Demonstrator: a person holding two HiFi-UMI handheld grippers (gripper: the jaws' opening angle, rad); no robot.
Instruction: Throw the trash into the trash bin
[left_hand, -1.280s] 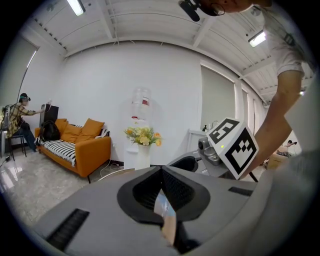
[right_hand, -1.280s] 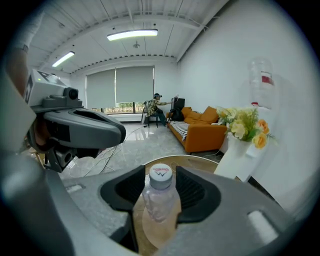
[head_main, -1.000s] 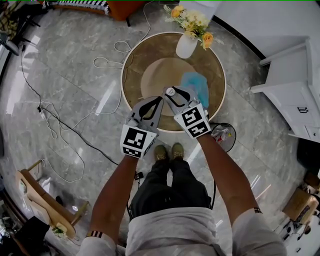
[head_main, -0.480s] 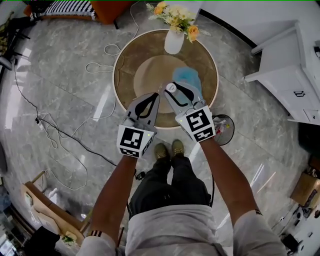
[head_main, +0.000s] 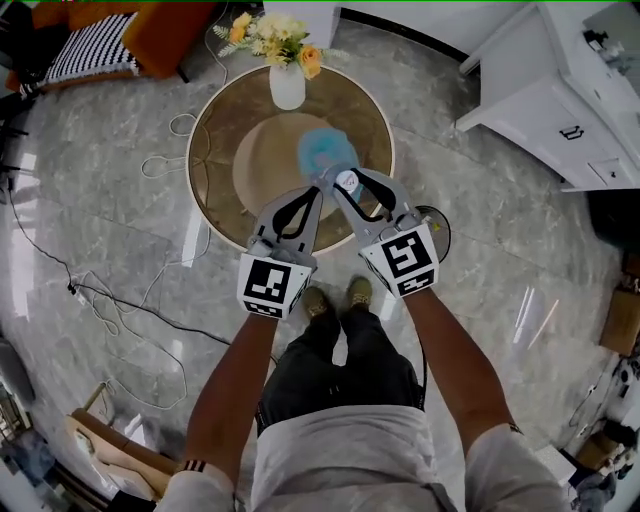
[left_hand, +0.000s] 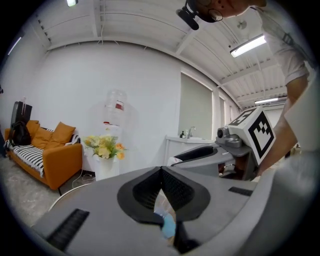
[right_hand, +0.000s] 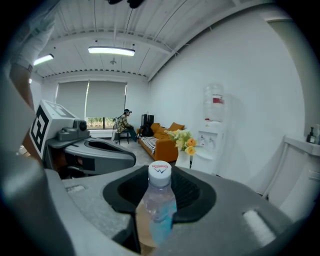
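The right gripper (head_main: 342, 180) has its fingers clamped on a clear, white-capped bottle (right_hand: 157, 197), which it holds above the near side of the round worktop (head_main: 225, 150). The left gripper (head_main: 318, 190) is alongside with its fingers closed together. The trash bin (head_main: 438, 230) stands just beside the worktop.

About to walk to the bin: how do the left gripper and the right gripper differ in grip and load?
Load: the right gripper holds a bottle, white cap up; the left gripper pinches a thin clear scrap with a blue bit, too little showing to name.
Jaws: the right's stand apart around the bottle; the left's meet at the tips.
Shared: both are shut on something, side by side above the round table.
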